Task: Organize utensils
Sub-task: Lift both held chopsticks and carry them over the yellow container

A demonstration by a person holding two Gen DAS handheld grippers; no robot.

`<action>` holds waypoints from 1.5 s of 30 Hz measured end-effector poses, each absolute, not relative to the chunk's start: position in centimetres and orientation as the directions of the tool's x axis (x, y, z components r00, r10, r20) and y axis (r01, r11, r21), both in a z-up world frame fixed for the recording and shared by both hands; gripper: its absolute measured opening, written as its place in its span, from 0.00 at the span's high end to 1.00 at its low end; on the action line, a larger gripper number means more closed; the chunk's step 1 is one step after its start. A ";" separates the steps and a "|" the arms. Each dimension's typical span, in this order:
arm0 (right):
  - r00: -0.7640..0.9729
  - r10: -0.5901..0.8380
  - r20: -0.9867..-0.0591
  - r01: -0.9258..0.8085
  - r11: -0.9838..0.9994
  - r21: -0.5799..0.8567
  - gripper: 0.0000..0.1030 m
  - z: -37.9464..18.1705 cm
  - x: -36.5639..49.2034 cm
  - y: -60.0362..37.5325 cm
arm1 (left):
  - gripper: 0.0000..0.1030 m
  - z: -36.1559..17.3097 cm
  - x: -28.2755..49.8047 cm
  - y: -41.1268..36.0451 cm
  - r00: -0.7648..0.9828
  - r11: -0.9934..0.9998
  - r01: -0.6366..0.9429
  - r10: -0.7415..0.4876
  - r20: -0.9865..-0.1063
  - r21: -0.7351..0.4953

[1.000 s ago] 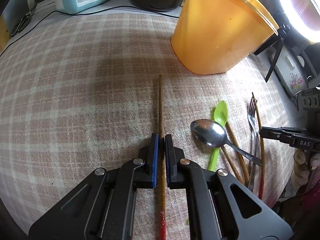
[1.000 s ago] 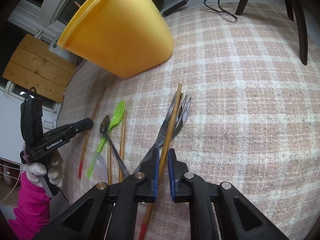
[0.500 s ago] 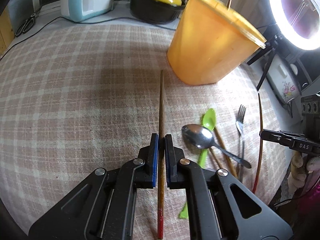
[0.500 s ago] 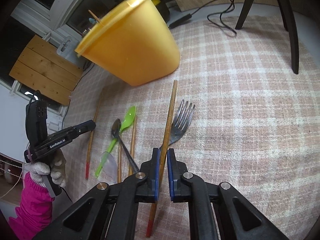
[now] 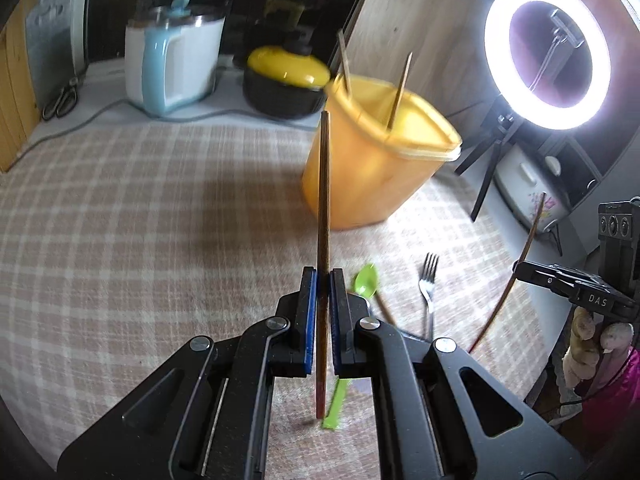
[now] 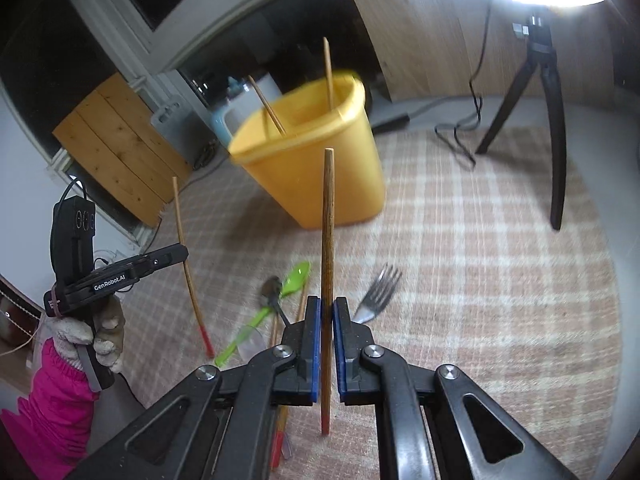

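My left gripper [image 5: 322,280] is shut on a brown red-tipped chopstick [image 5: 323,200] and holds it upright above the cloth. My right gripper [image 6: 327,308] is shut on a second red-tipped chopstick [image 6: 328,220], also raised. The yellow tub [image 5: 372,164] [image 6: 316,164] stands ahead with two chopsticks [image 5: 398,92] sticking out of it. On the cloth lie a green plastic spoon [image 6: 294,280] [image 5: 366,280], a metal spoon [image 6: 272,290], a fork [image 6: 380,284] [image 5: 428,276] and more chopsticks [image 6: 300,308]. Each gripper shows in the other's view, the left [image 6: 176,254] and the right [image 5: 520,270].
A checked cloth [image 5: 140,220] covers the table. At the back stand a kettle [image 5: 172,68], a black pot with a yellow lid [image 5: 286,80] and scissors [image 5: 60,98]. A ring light [image 5: 548,52] on a tripod [image 6: 540,92] and a cable [image 6: 460,136] are at the right.
Both grippers have lifted their chopsticks off the cloth and tilted up; the tub's rim and the chopsticks in it have come into view.
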State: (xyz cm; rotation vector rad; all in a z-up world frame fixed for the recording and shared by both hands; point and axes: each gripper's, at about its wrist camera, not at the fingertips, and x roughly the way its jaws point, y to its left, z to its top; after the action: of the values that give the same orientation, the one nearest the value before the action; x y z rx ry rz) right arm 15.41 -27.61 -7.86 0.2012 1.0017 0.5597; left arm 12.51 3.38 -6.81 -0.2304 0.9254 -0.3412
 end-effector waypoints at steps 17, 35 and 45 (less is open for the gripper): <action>0.540 0.527 -0.656 -0.392 0.848 0.358 0.96 -2.4 15.9 -26.7 | 0.96 -1.2 13.5 3.1 0.648 0.907 0.249 -0.417 -0.637 -0.341; 0.663 0.535 -0.524 -0.408 0.844 0.347 0.96 4.1 18.9 -26.1 | 0.96 4.0 18.9 3.1 0.744 0.884 0.257 -0.439 -0.503 -0.391; 0.703 0.527 -0.478 -0.406 0.849 0.339 0.96 6.6 21.9 -25.1 | 0.96 5.4 22.4 2.9 0.771 0.881 0.246 -0.430 -0.469 -0.404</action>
State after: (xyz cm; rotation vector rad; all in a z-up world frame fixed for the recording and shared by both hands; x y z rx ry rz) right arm 21.92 -25.12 6.56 0.2152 0.5959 0.5233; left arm 22.39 2.94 5.39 -0.3321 0.5836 -0.3739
